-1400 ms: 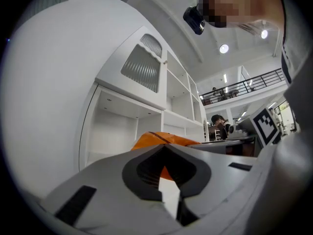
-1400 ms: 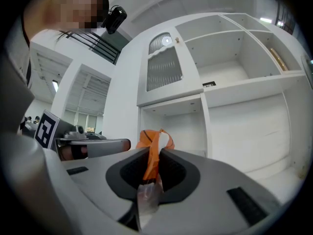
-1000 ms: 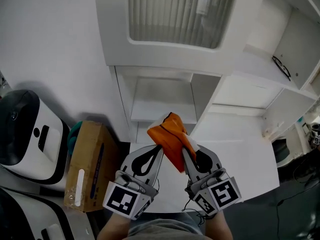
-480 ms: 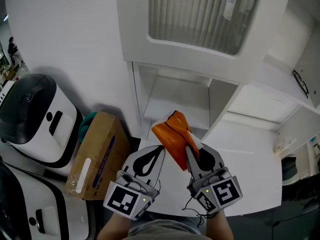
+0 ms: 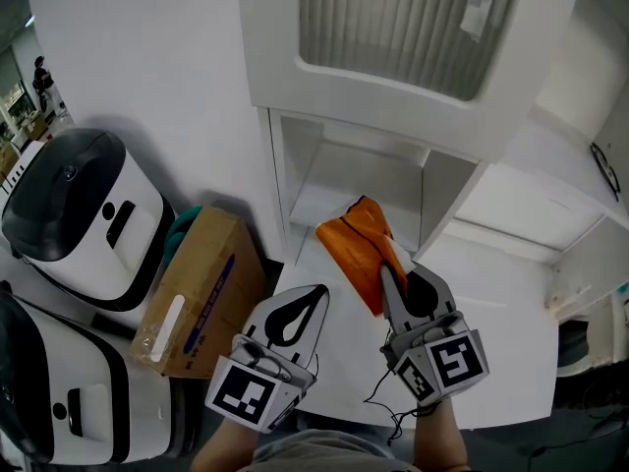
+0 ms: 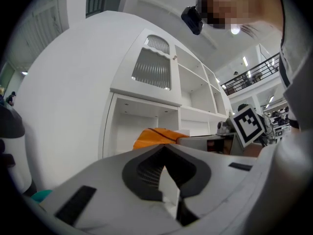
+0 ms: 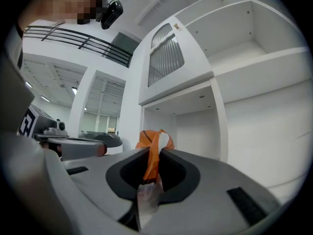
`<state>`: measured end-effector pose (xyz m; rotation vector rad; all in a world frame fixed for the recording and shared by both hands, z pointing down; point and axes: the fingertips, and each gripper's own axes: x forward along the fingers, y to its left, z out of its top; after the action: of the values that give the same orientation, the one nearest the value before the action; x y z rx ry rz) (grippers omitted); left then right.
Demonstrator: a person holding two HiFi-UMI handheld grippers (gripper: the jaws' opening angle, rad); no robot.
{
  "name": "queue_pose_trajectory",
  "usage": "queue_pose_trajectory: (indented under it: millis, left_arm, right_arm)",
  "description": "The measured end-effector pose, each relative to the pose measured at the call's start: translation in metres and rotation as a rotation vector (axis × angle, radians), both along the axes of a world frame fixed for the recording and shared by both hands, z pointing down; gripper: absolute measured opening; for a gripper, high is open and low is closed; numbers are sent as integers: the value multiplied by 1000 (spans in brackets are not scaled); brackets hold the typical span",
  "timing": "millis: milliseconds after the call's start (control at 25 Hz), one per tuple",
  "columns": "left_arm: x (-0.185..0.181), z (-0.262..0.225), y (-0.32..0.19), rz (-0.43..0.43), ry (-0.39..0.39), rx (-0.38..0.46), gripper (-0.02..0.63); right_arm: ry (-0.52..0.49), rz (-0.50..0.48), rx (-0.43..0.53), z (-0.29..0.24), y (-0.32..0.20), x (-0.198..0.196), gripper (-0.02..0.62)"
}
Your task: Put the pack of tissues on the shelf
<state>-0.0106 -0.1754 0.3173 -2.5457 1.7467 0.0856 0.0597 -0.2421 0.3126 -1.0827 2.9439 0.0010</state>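
The pack of tissues is orange with a clear plastic edge. My right gripper is shut on its near end and holds it out level in front of the white shelf unit. The open lower shelf compartment lies just beyond the pack's far tip. In the right gripper view the pack stands edge-on between the right gripper's jaws, with the compartment behind it. My left gripper hangs beside it on the left, shut and holding nothing. In the left gripper view the left gripper points at the shelf with the pack to its right.
A white tabletop runs under both grippers up to the shelf unit. A ribbed-glass cabinet door hangs above the compartment. On the left stand a cardboard box, a teal object and two white-and-black machines.
My right gripper has carried the orange pack a little forward and to the right, closer to the shelf opening. The left gripper has stayed about where it was.
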Motion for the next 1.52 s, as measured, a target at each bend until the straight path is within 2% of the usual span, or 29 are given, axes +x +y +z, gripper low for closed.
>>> queue_pose_trajectory:
  millis: [160, 280, 520, 720, 840, 1520]
  left_arm:
    - [-1, 1, 2, -17, 3, -21, 31]
    - [-6, -2, 3, -33, -3, 0, 31]
    - [-12, 6, 4, -39, 1, -84, 31]
    - [-24, 3, 1, -58, -4, -60, 31]
    - [-31, 4, 0, -70, 7, -83, 31]
    - [-65, 7, -10, -117, 19, -92, 31]
  right_arm:
    - [10, 7, 13, -5, -11, 0, 49]
    - [16, 12, 21, -8, -19, -2, 49]
    - [19, 31, 26, -12, -34, -8, 49]
    - [20, 42, 34, -17, -45, -16, 49]
    - [24, 48, 38, -20, -53, -22, 49]
    - [42, 69, 43, -17, -89, -47, 51]
